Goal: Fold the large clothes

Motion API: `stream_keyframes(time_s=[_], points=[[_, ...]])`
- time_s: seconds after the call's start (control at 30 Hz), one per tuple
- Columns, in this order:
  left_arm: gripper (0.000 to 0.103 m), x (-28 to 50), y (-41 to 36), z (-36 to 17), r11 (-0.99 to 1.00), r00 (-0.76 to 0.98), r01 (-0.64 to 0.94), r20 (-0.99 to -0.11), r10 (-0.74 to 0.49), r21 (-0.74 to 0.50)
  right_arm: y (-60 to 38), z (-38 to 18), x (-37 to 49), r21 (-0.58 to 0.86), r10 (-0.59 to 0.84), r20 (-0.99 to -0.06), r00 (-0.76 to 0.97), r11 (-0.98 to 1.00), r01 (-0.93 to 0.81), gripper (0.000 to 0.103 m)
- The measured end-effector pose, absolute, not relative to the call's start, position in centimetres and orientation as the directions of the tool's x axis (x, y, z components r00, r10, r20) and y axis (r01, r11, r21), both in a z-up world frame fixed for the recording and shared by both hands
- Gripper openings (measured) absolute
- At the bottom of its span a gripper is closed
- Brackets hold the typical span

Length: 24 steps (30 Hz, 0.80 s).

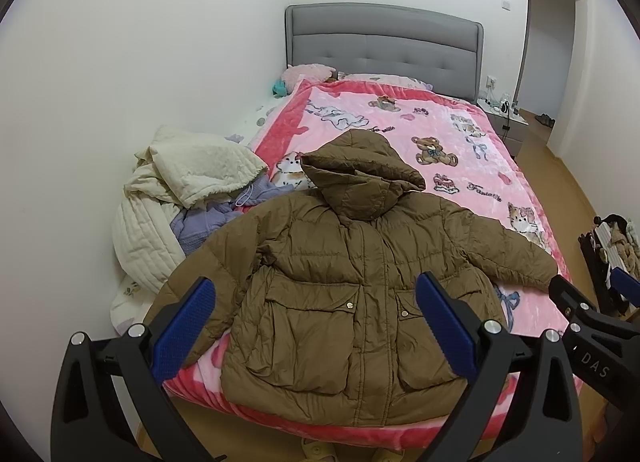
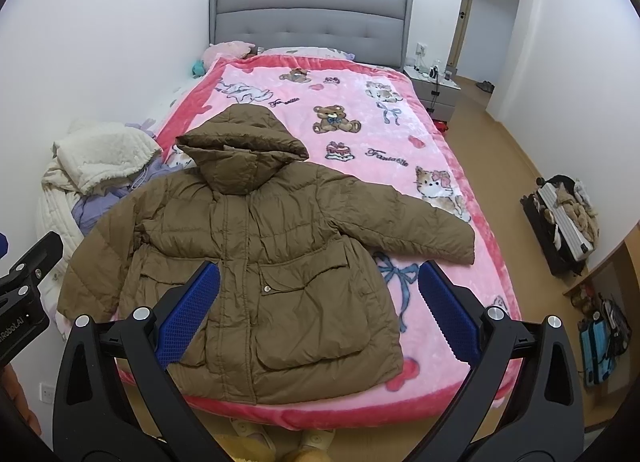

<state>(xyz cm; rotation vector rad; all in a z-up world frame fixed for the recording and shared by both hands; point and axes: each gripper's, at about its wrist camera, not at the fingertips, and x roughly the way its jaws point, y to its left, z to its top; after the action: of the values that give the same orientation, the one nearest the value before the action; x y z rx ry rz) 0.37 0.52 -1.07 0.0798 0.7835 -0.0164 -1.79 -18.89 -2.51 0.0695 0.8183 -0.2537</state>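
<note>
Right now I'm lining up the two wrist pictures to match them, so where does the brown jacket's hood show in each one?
Left wrist view: the hood sits just above picture centre, above the jacket body.
Right wrist view: the hood lies left of centre, in the upper half.
Shared landmark: the teddy bear print on the pink blanket, just right of the hood in both views.

Brown hooded puffer jacket (image 1: 352,286) lies flat, front up, sleeves spread, hood toward the headboard, hem at foot edge.
</note>
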Motion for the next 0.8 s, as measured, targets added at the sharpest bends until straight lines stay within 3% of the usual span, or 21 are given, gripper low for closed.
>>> stream_keyframes(time_s=[0.37, 0.57, 0.8], points=[[0.098, 2.5, 0.6, -1.4, 0.995, 0.698, 0.073, -0.716, 0.001, 0.073, -19.6, -3.2, -0.4, -0.032, -0.22, -0.736, 0.64, 0.956, 0.292, 0.095], [0.098, 5.0, -0.5, -2.8, 0.987, 0.662, 0.155, -0.746, -0.076, 0.038, -22.1, -3.8, 0.4, 0.032, -0.243, -0.678, 0.694, 0.933, 0.358, 0.095], [0.098, 8.2, -5.5, -6.8, 0.952, 0.594, 0.306, -0.78, -0.197, -0.007, -29.3, -7.9, 1.7, 0.157, -0.258, -0.694, 0.672, 0.857, 0.491, 0.095]])
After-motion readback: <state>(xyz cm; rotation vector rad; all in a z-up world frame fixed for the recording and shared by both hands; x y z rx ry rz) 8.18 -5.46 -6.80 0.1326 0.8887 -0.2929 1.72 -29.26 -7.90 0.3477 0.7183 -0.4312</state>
